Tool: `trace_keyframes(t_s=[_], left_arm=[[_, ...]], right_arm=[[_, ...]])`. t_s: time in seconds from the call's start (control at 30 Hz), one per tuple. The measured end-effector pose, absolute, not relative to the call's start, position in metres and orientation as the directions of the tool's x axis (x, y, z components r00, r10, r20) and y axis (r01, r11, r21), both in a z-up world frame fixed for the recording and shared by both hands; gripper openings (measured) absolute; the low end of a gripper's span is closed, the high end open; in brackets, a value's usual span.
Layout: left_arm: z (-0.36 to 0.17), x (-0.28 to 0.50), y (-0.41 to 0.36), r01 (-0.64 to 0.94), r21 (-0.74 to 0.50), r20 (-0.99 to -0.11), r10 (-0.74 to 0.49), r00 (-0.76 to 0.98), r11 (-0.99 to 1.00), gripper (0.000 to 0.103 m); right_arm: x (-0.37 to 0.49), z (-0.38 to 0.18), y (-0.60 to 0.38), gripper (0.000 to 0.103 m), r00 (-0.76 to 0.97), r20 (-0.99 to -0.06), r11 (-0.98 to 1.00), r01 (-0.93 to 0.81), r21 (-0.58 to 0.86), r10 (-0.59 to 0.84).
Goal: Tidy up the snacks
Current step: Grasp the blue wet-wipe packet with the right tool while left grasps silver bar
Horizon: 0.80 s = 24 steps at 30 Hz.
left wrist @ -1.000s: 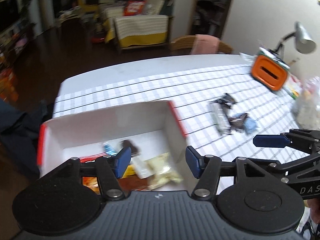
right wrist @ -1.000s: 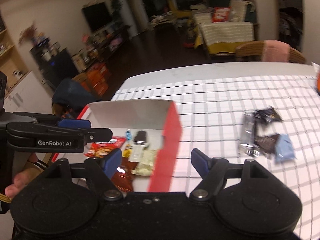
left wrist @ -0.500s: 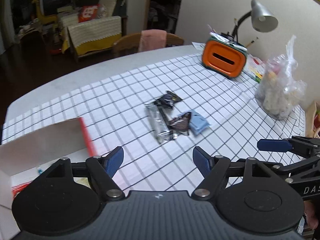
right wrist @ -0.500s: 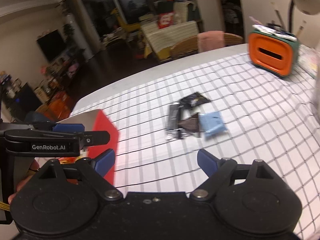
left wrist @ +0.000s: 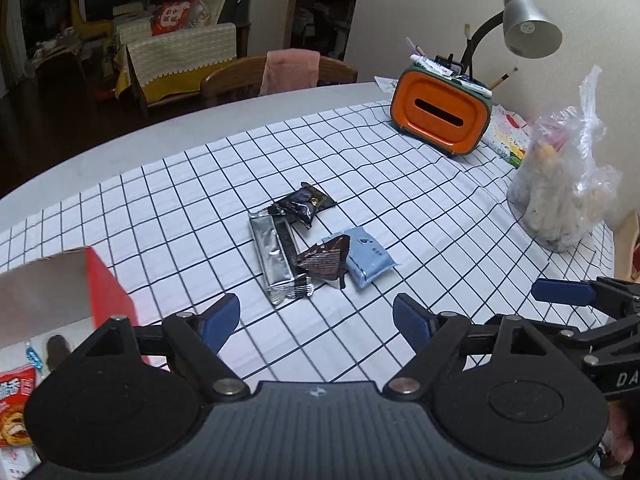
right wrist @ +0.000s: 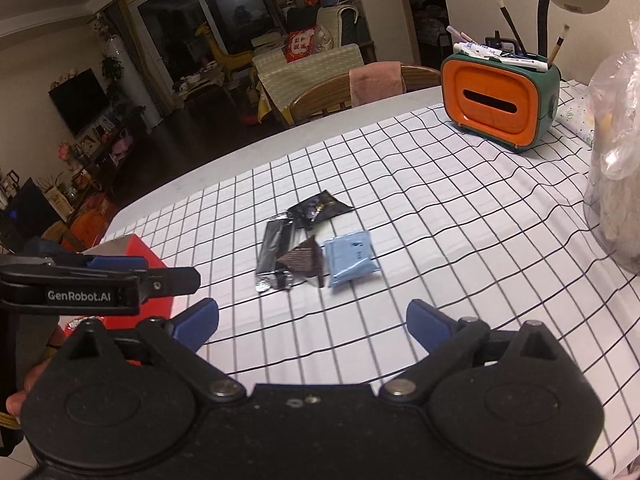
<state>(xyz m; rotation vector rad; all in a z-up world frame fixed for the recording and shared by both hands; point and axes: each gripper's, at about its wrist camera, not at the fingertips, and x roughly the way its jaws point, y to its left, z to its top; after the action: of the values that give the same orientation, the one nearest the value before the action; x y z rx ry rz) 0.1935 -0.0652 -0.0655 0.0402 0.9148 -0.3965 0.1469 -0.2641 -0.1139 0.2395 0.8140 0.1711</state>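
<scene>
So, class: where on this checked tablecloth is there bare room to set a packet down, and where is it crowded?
Free: the cloth between the red box and the snack cluster, and between the cluster and the orange holder. Crowded: the far right edge, with the holder, plastic bag and lamp.

A home's living-dining room: checked tablecloth (left wrist: 200, 208), wooden chair (right wrist: 320, 96), sofa (left wrist: 176, 52), television (right wrist: 78, 100).

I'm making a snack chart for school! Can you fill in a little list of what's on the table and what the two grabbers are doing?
snacks left on cloth: silver bar, dark packet, brown packet, light blue packet
box: red and white, some snacks already inside
left gripper: open, jaws have just been opening, nothing between them
right gripper: open, jaws just widened, empty
also there: orange holder, plastic bag
</scene>
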Motion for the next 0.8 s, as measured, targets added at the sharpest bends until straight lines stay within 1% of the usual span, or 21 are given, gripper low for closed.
trace_keyframes(t_s=[0.2,0.47,0.63,0.8], left_arm=[[-0.084,0.206,-0.085,0.307,-0.103,-0.801,-0.261,0.538,0.946,0.084],[-0.108,0.217,-0.099,0.265,-0.052,-0.835,-0.188,0.517,0.963,0.084],[-0.125,0.228,-0.106,0.228,-0.027,-0.852,-0.141,0.504,0.973,0.084],[-0.133,0.258,-0.106,0.149,-0.019,-0.867,-0.090,0.490,0.989,0.084]], right_arm=[[0.162,-0.125,-0.282,0.101,0.651,-0.714,0.960,-0.089,0.264,0.257],[0.190,-0.147,-0.291,0.100,0.603,-0.746,0.959,-0.189,0.211,0.283],[0.214,-0.166,-0.288,0.097,0.567,-0.773,0.951,-0.273,0.147,0.283],[0.250,-0.185,-0.286,0.092,0.526,-0.797,0.936,-0.327,0.133,0.297]])
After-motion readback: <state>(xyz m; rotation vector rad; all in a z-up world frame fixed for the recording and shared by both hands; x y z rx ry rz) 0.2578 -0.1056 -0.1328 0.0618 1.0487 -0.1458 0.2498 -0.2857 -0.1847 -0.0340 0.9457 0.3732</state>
